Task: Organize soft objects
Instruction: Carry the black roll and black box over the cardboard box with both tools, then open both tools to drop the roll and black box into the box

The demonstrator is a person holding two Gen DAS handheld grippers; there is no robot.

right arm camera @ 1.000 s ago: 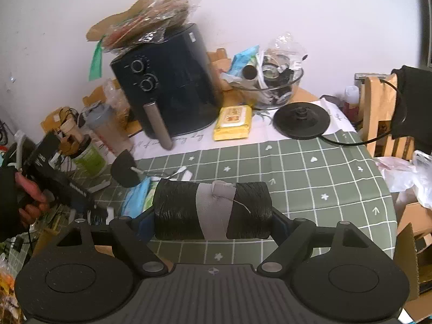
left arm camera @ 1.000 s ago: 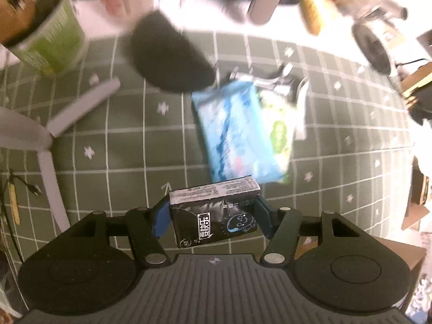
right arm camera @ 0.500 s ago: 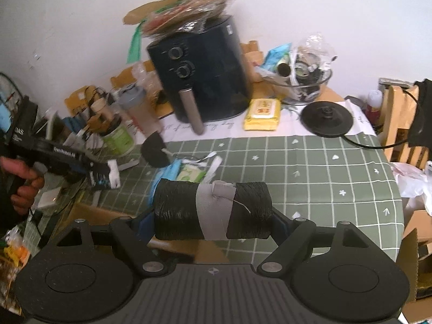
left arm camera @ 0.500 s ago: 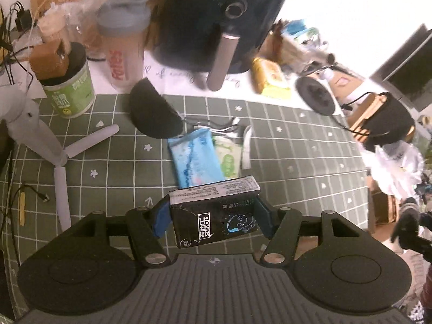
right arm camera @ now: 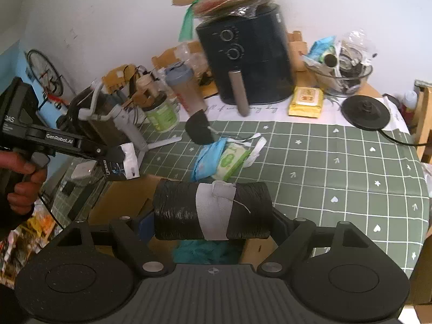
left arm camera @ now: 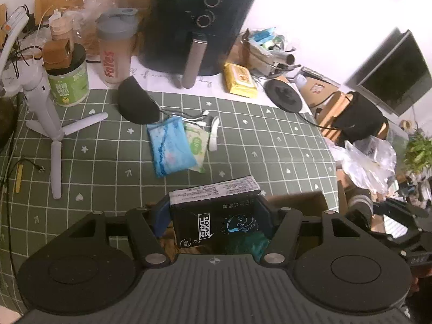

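Tissue packs (left arm camera: 172, 145) side by side mid-table, air fryer (left arm camera: 199, 24) behind, shaker bottle (left arm camera: 116, 46) to its left.

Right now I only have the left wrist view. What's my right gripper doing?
Observer: The right gripper is shut on a black roll banded with grey tape.
Operator: Okay. What's under that roll?
Observer: A cardboard box beside the table edge, with something teal inside.
Operator: Can you see my left gripper from over there?
Observer: Yes. The left gripper holds the black tissue pack in the air, off the table's edge near that box.
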